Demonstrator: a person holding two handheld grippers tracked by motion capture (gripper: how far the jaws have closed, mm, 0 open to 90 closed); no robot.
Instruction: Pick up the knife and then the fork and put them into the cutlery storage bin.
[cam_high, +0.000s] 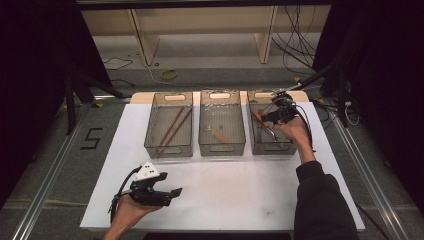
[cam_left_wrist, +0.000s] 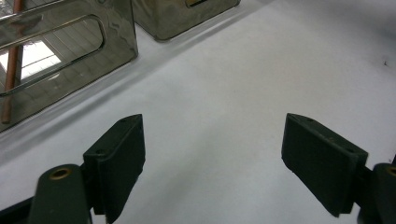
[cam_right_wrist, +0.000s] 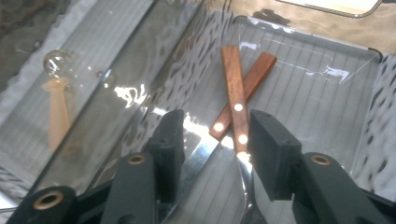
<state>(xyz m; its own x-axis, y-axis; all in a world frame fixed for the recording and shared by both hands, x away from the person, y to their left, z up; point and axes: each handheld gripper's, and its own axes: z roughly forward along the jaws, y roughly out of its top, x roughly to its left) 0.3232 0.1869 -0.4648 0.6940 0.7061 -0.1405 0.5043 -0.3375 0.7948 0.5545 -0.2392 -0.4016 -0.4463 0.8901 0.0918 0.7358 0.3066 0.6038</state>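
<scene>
Legible marking — a single character. A dark figure "5" (cam_high: 91, 138), angular and block-like in form, stands on the grey floor to the left of the white table top (cam_high: 225, 185), beside the metal floor rail (cam_high: 47, 175), as seen in the high view. No other text, label, brand or number can be read — neither on the three clear bins (cam_high: 221, 129) in the high view, nor on anything in the left gripper view or the right gripper view.
</scene>
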